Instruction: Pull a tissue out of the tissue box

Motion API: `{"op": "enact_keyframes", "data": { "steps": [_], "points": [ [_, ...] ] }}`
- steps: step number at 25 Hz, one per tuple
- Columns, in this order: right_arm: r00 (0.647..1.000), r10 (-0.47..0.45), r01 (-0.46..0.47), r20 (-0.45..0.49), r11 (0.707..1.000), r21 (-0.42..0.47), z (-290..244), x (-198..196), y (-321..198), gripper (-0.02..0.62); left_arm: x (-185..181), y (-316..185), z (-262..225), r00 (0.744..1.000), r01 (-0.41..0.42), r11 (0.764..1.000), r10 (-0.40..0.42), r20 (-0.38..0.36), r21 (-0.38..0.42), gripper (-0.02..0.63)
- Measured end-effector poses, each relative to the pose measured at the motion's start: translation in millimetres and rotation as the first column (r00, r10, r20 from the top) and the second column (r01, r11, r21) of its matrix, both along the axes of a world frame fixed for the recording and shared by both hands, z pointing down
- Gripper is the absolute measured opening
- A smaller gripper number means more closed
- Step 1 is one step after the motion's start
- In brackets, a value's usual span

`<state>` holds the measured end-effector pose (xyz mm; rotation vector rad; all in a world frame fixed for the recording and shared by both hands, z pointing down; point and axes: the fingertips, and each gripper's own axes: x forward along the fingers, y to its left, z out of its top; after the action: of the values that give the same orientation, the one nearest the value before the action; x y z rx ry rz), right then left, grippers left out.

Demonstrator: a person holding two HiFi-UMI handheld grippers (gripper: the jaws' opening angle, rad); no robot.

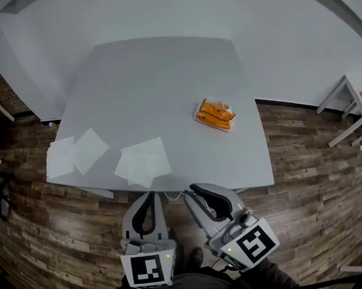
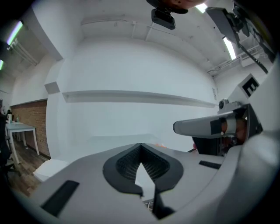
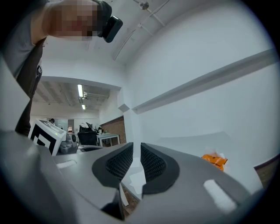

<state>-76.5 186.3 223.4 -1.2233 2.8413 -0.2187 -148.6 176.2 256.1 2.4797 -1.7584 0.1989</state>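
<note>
- Fingers of the left gripper are pressing together at their tips, clenched on nothing; in the head view this gripper is hanging at the lower middle, just off the near edge of the table.
- Fingers of the right gripper are sitting clenched as well, with only a thin slit showing between the ribbed pads and nothing in it; in the head view this gripper is hovering just beside the left one, also off the near edge.
- Two loose tissue sheets are lying overlapped at the table's lower left corner.
- Another pair of tissue sheets is lying near the front edge, just above the left gripper.
- An orange tissue pack is resting toward the table's right edge, well apart from both grippers, with a bit of white tissue poking from its top; it is also showing at the right gripper view's lower right.
- A white side table is standing on the wood floor at the far right.
</note>
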Motion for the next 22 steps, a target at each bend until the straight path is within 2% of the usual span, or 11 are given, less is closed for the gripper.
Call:
{"op": "enact_keyframes", "data": {
  "steps": [6, 12, 15, 20, 22],
  "points": [
    [1.0, 0.017, -0.017, 0.021, 1.0, 0.009, -25, 34, 64, 0.041, 39, 57, -48, 0.999, -0.013, 0.999, 0.015, -0.035, 0.048, 0.0],
    [0.998, 0.049, -0.051, 0.039, 0.997, 0.049, -51, 32, 92, 0.037, 46, 92, -78, 0.999, -0.051, 0.996, 0.05, 0.015, 0.076, 0.0],
    [0.997, 0.079, -0.08, 0.01, 0.995, 0.058, -58, 29, 100, 0.032, 46, 97, -85, 0.996, -0.086, 0.993, 0.084, 0.028, 0.083, 0.0],
    [0.992, 0.124, -0.127, 0.026, 0.982, 0.14, -79, 23, 110, 0.021, 41, 99, -114, 0.994, -0.101, 0.974, 0.106, -0.012, 0.205, 0.0],
    [0.99, 0.141, -0.144, 0.03, 0.976, 0.165, -85, 24, 117, 0.017, 43, 104, -118, 0.992, -0.116, 0.97, 0.125, -0.027, 0.214, 0.0]
  ]
}}
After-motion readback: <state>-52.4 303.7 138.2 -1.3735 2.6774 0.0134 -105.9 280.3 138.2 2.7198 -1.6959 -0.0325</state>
